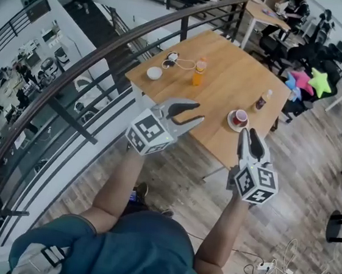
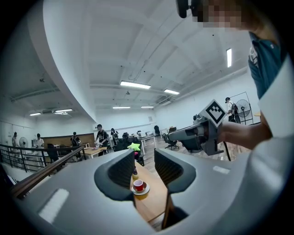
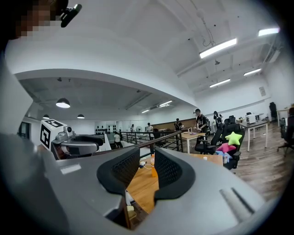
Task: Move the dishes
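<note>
**A:** Where did the dishes sit?

**B:** On the table (image 1: 224, 72). A red cup (image 1: 239, 116) stood on its saucer (image 1: 231, 124) by the edge nearest the person. A white bowl (image 1: 154, 73) sat at the far left corner, well apart from it. An orange bottle (image 1: 199, 72) stood between them, and a dark bottle (image 1: 262, 101) was near the cup, farther back.

**A:** And the grippers?

**B:** The left gripper (image 1: 199, 112) and right gripper (image 1: 249, 133) both hovered level, short of the table. Each had its jaws a little apart with nothing in them.

**A:** How should that reach have been done?

**B:** I judged the cup and saucer the nearer target, since the left gripper view framed them in its gap. The jaws needed to spread wider, come in low and level, and pinch the saucer's near rim only. Lifting it flat would have kept the cup from sliding. Working from the near side would have kept clear of the dark bottle.
</note>
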A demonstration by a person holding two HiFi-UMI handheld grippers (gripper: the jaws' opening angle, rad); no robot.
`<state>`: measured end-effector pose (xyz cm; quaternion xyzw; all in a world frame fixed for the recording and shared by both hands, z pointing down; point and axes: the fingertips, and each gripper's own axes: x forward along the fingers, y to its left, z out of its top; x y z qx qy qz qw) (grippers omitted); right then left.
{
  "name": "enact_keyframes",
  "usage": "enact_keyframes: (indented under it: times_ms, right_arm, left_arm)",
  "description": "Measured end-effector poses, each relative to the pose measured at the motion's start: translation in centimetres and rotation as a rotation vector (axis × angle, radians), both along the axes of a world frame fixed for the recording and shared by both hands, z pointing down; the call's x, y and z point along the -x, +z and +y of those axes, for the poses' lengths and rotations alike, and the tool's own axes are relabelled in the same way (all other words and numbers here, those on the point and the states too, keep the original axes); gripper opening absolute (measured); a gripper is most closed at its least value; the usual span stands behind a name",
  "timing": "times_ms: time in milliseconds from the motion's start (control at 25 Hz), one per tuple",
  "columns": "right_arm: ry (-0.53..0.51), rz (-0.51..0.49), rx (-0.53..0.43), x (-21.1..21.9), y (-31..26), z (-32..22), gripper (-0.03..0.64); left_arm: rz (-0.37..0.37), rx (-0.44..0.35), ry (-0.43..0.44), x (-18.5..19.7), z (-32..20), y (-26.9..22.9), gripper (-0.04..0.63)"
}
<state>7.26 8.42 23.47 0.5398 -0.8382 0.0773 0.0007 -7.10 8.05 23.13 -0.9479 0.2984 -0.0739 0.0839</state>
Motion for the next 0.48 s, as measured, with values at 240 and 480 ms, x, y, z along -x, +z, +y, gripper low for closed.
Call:
enact_keyframes:
  times_ms: [240, 480]
  right_arm:
    - [0.053, 0.013, 0.042, -1.5, 1.2, -1.2, 0.083]
    - [0.151, 0.055, 0.042, -4.7, 0.9, -4.9, 0.083]
  left_arm:
    - [0.015, 0.038, 0.056, -1.7, -2.4, 1.3, 0.133]
    - [0.057, 0.034, 0.155, -5.2, -7.8, 1.5, 0.133]
